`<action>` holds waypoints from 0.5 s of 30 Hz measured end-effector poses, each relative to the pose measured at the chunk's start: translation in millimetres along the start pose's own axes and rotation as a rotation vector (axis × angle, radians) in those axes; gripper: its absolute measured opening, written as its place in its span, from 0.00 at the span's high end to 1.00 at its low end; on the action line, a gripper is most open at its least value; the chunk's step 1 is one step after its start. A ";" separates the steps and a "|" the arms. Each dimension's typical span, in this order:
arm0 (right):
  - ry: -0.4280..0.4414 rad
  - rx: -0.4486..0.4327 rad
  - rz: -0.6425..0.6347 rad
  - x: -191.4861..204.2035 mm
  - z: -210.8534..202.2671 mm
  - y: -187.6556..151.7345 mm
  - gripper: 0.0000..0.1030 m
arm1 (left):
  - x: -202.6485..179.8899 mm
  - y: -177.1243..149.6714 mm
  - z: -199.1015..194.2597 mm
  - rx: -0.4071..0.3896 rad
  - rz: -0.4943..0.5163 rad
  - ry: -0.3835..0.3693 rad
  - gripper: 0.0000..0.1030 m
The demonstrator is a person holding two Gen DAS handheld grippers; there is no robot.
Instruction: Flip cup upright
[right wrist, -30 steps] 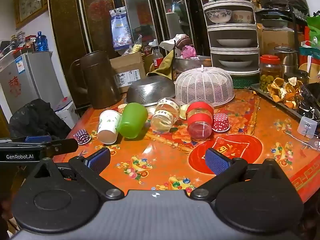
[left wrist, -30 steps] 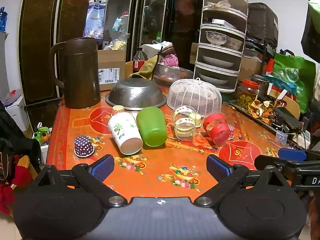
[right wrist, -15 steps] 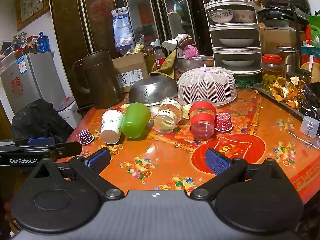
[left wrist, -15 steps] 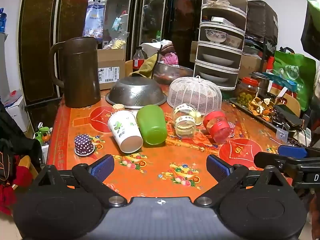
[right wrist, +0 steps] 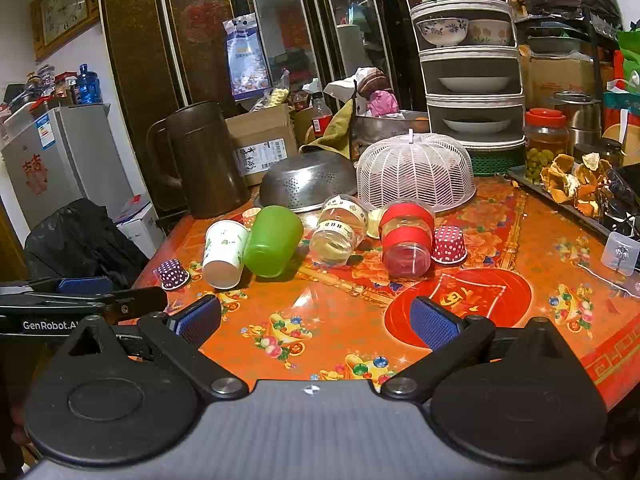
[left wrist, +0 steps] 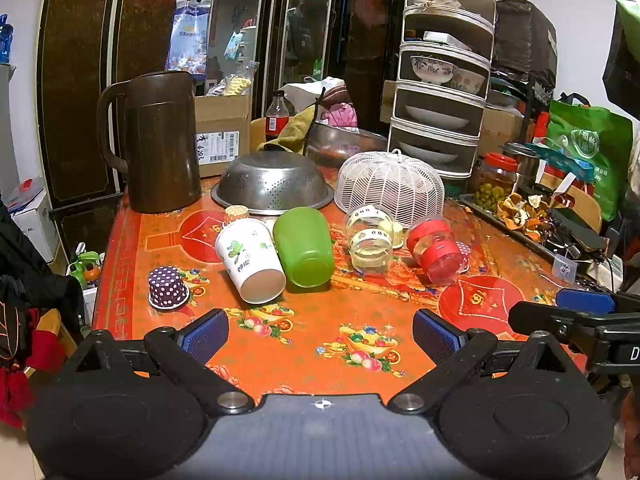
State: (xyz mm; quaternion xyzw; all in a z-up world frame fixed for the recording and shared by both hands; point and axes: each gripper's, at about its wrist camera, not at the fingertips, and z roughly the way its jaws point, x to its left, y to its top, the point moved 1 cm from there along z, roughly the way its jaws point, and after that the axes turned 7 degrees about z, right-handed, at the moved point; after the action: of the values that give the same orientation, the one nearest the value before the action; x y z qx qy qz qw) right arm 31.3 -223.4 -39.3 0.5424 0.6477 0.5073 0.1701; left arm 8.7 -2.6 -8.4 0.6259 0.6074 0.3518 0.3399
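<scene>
both grippers, left gripper [left wrist: 320,334] and right gripper [right wrist: 316,320], have drawn back slightly, jaws wide.

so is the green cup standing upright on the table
No, the green cup lies on its side on the table, its base toward the camera, beside the tipped white paper cup.

left gripper [left wrist: 320,334] jaws wide, empty; white paper cup [left wrist: 250,260] and green cup [left wrist: 305,246] on sides, touching; table [left wrist: 304,340].

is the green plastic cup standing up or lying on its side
On its side. The green plastic cup lies on the orange patterned tablecloth, closed base toward the camera, beside the tipped white paper cup.
</scene>
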 end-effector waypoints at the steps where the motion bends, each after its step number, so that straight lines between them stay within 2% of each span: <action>1: 0.000 0.001 0.000 0.7 0.5 0.1 0.01 | -0.2 -0.1 0.0 0.000 -0.001 0.001 0.03; 15: 0.006 0.003 0.001 -0.2 0.9 -1.1 0.01 | -0.7 -0.1 0.5 0.002 -0.001 0.003 0.03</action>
State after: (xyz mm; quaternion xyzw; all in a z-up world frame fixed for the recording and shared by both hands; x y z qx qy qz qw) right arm 31.5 -223.0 -40.8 0.5414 0.6485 0.5083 0.1670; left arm 9.0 -3.3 -8.8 0.6254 0.6086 0.3517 0.3387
